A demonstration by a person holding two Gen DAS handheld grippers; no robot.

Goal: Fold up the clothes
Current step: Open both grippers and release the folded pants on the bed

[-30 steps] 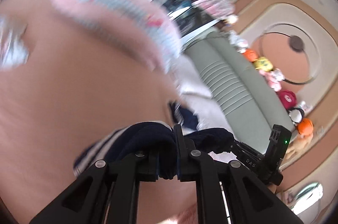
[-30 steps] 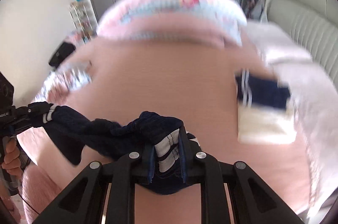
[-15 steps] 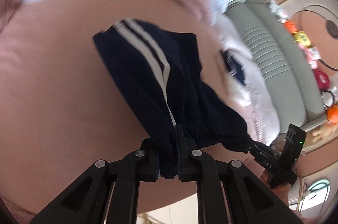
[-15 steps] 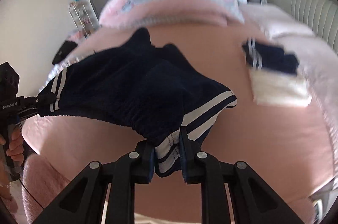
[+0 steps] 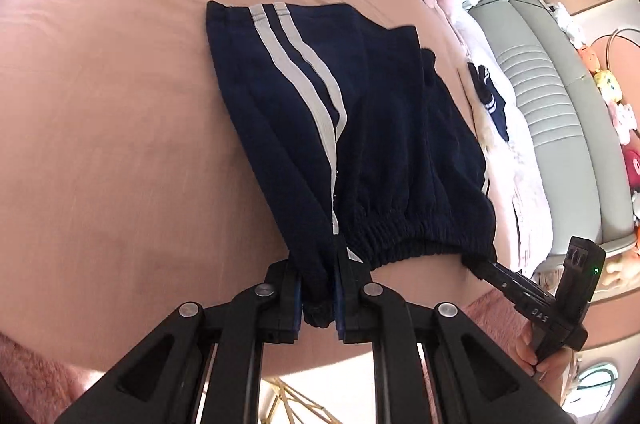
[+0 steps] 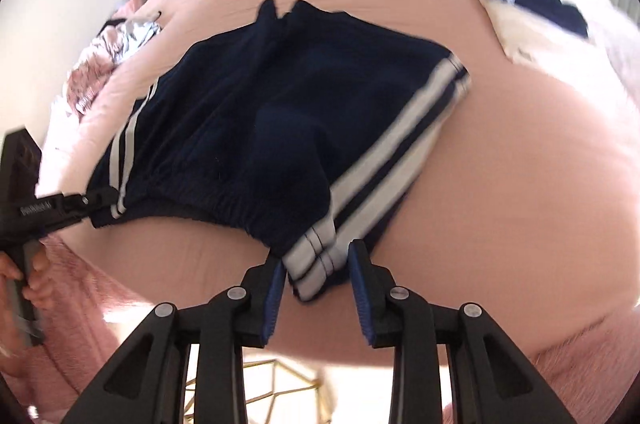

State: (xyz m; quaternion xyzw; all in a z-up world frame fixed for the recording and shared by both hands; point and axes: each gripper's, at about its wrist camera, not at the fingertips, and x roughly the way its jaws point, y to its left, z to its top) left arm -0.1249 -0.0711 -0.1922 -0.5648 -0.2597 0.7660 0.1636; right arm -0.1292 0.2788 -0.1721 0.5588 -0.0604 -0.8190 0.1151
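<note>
Laying shorts [image 5: 360,128] flat on the bed [image 5: 120,104], mid-frame: left gripper [image 5: 318,298] pinches the waistband, right gripper [image 6: 316,280] spread. Next I'd probably fold them in half.

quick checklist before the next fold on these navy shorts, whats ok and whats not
1. Left gripper grip on the waistband corner: ok, fingers shut on the cloth.
2. Right gripper grip: not ok, its jaws stand apart around the striped corner and no longer pinch it.
3. Shorts spread on the bed: ok, legs lie out flat on the pink sheet.
4. Waistband straight: not ok, it sags between the two corners.
5. Space around: ok, the other folded clothes lie apart, toward the far right.
6. Underside wrinkles: cannot tell.
</note>
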